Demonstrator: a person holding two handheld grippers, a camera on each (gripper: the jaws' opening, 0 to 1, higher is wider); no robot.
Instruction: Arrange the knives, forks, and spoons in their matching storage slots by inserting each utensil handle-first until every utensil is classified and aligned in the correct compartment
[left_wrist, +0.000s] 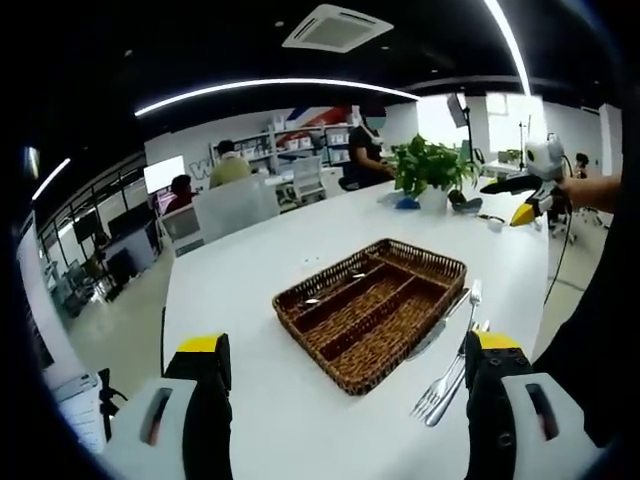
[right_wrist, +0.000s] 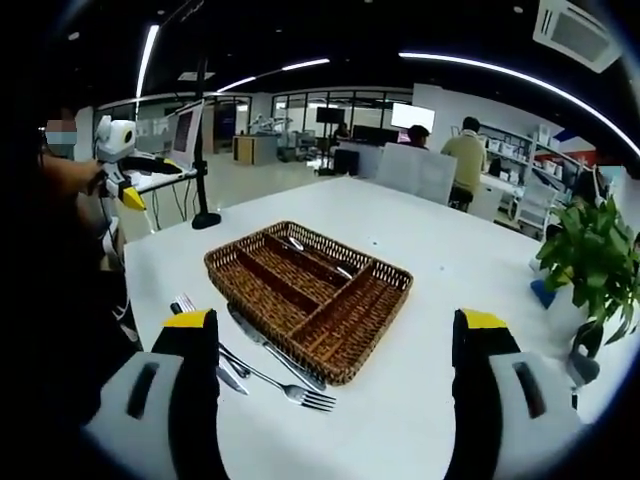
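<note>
Wicker tray (right_wrist: 350, 330) sat mid-table, cutlery (right_wrist: 262, 362) just beside one edge (bare tabletop (left_wrist: 250, 270) all round), my grippers (left_wrist: 345, 375) (right_wrist: 335, 350) wide open, empty.

We are looking along the left gripper (left_wrist: 345, 365), whose two yellow-tipped jaws are standing wide apart with nothing between them, above a white table (left_wrist: 250, 270). A wicker tray (left_wrist: 372, 310) with long compartments is sitting on the table ahead of us, and something pale is lying in its far slots, though we cannot tell what. Just beside the tray's right edge, forks (left_wrist: 437, 392) and a knife (left_wrist: 440, 325) are lying on the tabletop, partly hidden by the right jaw. Further back a potted plant (left_wrist: 432, 168) is standing, and the right gripper (left_wrist: 528, 195) is hovering beyond it.
</note>
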